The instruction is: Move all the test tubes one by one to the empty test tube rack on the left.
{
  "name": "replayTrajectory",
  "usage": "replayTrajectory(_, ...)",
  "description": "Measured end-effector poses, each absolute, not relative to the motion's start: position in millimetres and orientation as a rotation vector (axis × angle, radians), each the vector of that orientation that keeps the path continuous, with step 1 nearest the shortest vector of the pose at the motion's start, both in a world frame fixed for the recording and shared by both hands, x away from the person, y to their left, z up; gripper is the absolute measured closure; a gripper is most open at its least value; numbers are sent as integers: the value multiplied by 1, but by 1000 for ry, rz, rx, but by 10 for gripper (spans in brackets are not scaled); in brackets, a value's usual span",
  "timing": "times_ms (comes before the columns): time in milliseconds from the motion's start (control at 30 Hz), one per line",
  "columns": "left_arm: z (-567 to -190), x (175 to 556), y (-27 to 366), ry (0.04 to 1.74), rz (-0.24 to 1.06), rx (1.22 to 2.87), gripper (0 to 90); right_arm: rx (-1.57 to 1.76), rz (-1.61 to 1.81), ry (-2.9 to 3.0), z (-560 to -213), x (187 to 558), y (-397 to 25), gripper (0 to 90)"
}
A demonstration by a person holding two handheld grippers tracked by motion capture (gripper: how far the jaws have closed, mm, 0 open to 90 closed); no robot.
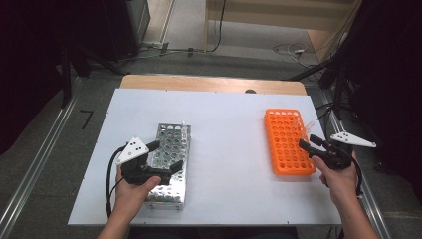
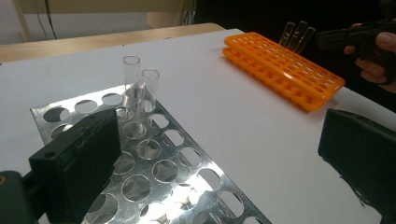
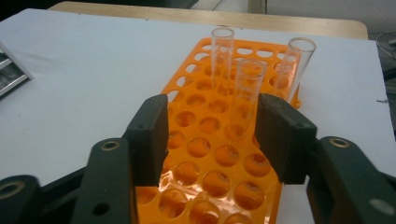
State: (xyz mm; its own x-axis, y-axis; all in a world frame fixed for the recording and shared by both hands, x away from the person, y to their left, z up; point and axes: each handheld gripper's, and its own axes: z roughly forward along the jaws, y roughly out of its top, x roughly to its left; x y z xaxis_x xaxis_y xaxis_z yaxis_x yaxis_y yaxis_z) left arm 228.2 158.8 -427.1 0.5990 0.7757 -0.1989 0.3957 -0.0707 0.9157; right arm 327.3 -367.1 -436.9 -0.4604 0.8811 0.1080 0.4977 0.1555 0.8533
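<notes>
At the left, the left gripper (image 1: 164,155) is held with jaws spread wide and nothing between them over the metal rack (image 1: 171,164), where two glass tubes (image 2: 140,91) stand upright at the far end. At the right, the right gripper (image 3: 212,135) is also spread and unladen; three clear tubes (image 3: 250,91) are counted upright in the orange rack (image 1: 288,142), directly ahead of it. The nearest tube, its long axis vertical, lies just beyond the jaw tips, so this hand is judged the nearer.
</notes>
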Motion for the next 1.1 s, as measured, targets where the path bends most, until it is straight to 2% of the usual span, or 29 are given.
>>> replayTrajectory(200,-429,230,159,984,409,1686,0,1355,1136,2055,-449,351,-365,533)
replayTrajectory(433,-430,231,155,979,398,1696,0,1377,1068,2123,-460,364,-366,670)
replayTrajectory(867,-431,232,153,979,398,1703,0,1312,1049,2114,-462,368,-362,666)
replayTrajectory(1000,-430,231,152,978,397,1706,0,1291,1077,2120,-464,369,-359,678)
replayTrajectory(1100,-430,231,153,976,398,1698,0,1284,1071,2107,-465,370,-358,724)
